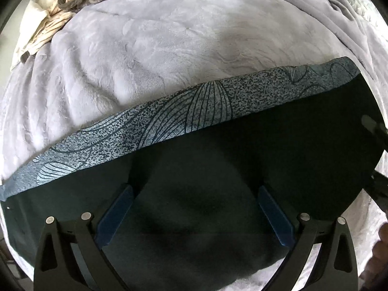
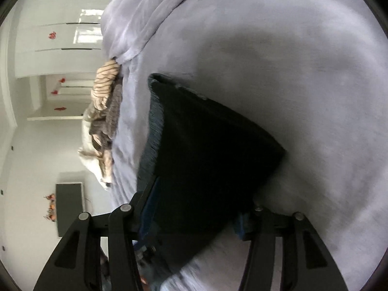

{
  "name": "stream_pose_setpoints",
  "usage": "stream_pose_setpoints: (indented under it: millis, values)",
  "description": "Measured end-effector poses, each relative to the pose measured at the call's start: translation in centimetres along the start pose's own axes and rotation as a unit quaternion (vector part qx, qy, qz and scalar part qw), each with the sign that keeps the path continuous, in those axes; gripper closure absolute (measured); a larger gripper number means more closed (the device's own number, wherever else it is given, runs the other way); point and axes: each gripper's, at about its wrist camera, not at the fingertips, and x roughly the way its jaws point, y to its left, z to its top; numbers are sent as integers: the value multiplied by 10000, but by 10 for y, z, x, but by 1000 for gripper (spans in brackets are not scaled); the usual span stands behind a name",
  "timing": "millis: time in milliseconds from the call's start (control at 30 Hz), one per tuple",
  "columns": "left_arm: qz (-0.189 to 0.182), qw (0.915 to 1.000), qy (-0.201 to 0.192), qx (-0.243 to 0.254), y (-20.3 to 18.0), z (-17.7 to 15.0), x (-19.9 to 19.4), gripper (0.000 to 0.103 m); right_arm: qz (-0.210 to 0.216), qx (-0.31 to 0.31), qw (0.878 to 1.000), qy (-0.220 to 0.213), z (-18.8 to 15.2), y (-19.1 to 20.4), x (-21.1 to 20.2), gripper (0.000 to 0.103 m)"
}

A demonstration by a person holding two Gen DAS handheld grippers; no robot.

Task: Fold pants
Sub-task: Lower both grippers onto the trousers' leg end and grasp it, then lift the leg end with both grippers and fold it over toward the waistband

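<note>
The pants (image 1: 242, 169) are dark green with a pale blue patterned band (image 1: 194, 111) along their far edge. They lie flat on a grey plush blanket (image 1: 145, 48). My left gripper (image 1: 194, 194) is open, its blue-padded fingers (image 1: 116, 215) spread wide just over the dark cloth, holding nothing. In the right wrist view, which is rolled sideways, the pants (image 2: 206, 157) fill the space between my right gripper's fingers (image 2: 145, 208). The right gripper (image 2: 198, 206) is open around the cloth's edge; whether it touches is hidden. The right gripper also shows at the left wrist view's right edge (image 1: 378, 131).
A heap of beige and grey striped clothes (image 1: 55, 12) lies at the blanket's far left, also in the right wrist view (image 2: 106, 111). The blanket bunches in folds at the far right (image 1: 339, 12). White wardrobe doors (image 2: 48, 36) and a dark screen (image 2: 69, 206) stand beyond the bed.
</note>
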Motion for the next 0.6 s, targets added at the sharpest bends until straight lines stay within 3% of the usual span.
stream_pose_setpoints:
  millis: [33,67,200,300,400,600]
  values:
    - [10,10000,-35,-83,2,4,-6,0,-4,34,10000,6,2,4,4,80]
    - [30,9994,-242,-228,7,11,-16,0,-59,-32,10000,-15,2,9,3,88]
    - [323,9955,-657,-608,17,43,-22,0,-134,-700,9975,21,-6,41,-9,89]
    - [544,9960,-86,-700,13,57,20,0,-140,-1133,9935,47,-14,64,-15,89]
    - [677,9960,-167,-560,5,53,26,0,-102,-1407,9900,92,-21,85,-14,89]
    - [291,9975,-332,-548,22,37,-10,0,-210,-2065,9782,116,-44,128,-23,89]
